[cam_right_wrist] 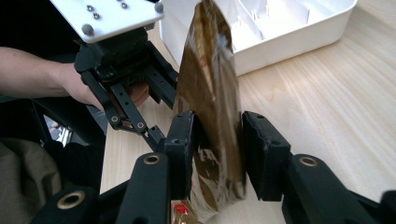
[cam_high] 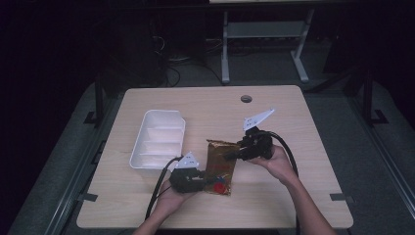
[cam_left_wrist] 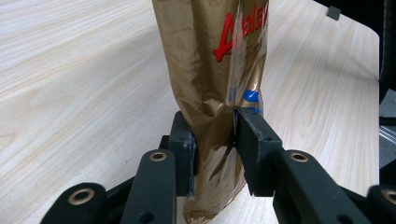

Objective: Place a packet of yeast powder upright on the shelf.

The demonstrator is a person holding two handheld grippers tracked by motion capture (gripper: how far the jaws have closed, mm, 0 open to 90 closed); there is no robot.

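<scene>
A light wood-grain table [cam_high: 298, 147] with rounded corners stands on a dark grey floor [cam_high: 372, 161], and a small round grommet hole [cam_high: 246, 99] sits near its far edge. Beyond it the room lies in deep shadow, where the white metal legs of another table [cam_high: 226, 54] rise, with dark cables [cam_high: 171, 73] lying on the floor to their left.

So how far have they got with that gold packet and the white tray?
Done so far: the gold packet is gripped at both ends, by the left gripper and the right gripper, each with its jaws pinching the foil. In hand: holding it just beside the tray. Left: the white divided tray looks empty, so if the packet belongs there, it hasn't gone in yet.
</scene>
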